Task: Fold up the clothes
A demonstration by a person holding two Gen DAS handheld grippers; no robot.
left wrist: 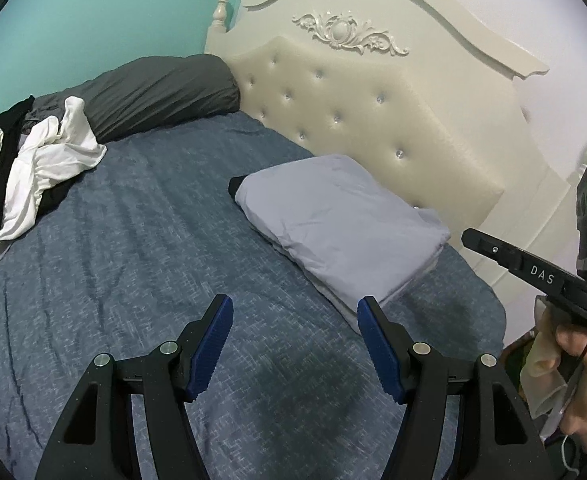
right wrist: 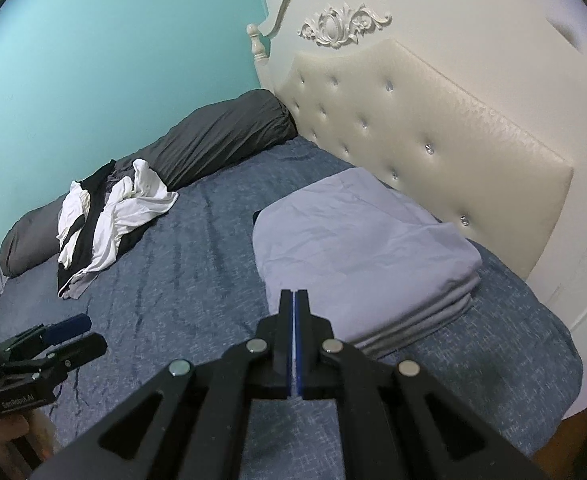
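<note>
— What have your two tools got?

— Nothing. My left gripper [left wrist: 295, 322] hangs with jaws apart over the bed [left wrist: 141, 240]; my right gripper [right wrist: 294, 300] is pressed closed, empty.

— And the clothes?

— One folded lavender stack [right wrist: 357, 236] at the headboard [right wrist: 433, 120] edge, long axis running along it. One unfolded black-and-white heap [left wrist: 25, 168] at the far edge, against one grey roll [left wrist: 161, 88].
</note>
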